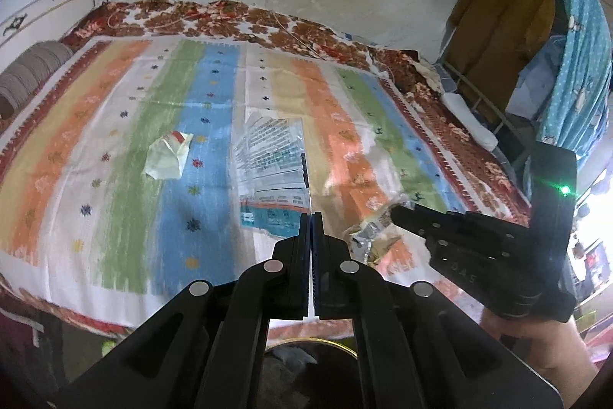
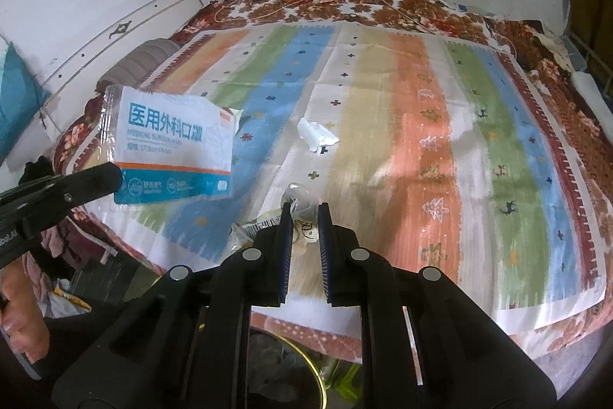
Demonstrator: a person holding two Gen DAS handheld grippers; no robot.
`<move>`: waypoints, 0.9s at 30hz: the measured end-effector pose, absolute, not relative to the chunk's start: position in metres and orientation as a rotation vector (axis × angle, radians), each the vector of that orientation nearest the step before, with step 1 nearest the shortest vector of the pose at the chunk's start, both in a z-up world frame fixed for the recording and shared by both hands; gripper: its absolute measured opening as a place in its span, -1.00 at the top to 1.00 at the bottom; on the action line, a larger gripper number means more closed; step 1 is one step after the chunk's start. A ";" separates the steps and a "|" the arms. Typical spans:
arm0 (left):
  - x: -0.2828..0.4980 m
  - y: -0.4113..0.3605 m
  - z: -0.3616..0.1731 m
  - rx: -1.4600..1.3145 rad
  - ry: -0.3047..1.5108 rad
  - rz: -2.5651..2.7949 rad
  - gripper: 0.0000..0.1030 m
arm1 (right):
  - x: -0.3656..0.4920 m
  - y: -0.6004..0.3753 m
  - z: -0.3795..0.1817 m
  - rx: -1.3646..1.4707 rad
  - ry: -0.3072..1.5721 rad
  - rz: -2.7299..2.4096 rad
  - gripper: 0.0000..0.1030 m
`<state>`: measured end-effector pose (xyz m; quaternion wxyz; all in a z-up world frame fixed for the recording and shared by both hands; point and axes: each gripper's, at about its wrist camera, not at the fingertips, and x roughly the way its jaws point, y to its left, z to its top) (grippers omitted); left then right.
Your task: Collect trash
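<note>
My left gripper (image 1: pixel 311 215) is shut on a clear and blue mask package (image 1: pixel 270 163), held above the striped bedspread; the package (image 2: pixel 172 148) also shows in the right wrist view, pinched by the left gripper (image 2: pixel 115 175). My right gripper (image 2: pixel 305 207) is shut on a crumpled clear plastic wrapper (image 2: pixel 299 217); it (image 1: pixel 394 211) shows at the right of the left wrist view with the wrapper (image 1: pixel 369 229) hanging from it. A crumpled white and yellow paper (image 1: pixel 168 158) lies on the bed. A crumpled white tissue (image 2: pixel 316 137) lies mid-bed.
The striped bedspread (image 1: pixel 115 140) covers a bed with a red floral blanket (image 1: pixel 230 18) at the far edge. A round bin with a gold rim (image 2: pixel 302 363) sits below the grippers. A grey pillow (image 1: pixel 27 75) lies at the left. Clothes (image 1: pixel 505 25) hang at the right.
</note>
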<state>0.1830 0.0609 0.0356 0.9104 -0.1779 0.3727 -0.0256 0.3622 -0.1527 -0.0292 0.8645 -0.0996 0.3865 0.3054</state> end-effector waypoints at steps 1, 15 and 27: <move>0.178 0.061 0.036 -0.383 0.771 -0.062 1.00 | 0.359 -0.154 -0.028 -0.208 0.807 0.644 0.77; 0.125 0.050 0.036 -0.431 0.753 -0.112 1.00 | 0.314 -0.177 -0.023 -0.203 0.795 0.646 0.77; 0.076 0.029 0.037 -0.401 0.715 -0.183 1.00 | 0.264 -0.192 -0.022 -0.192 0.736 0.662 0.77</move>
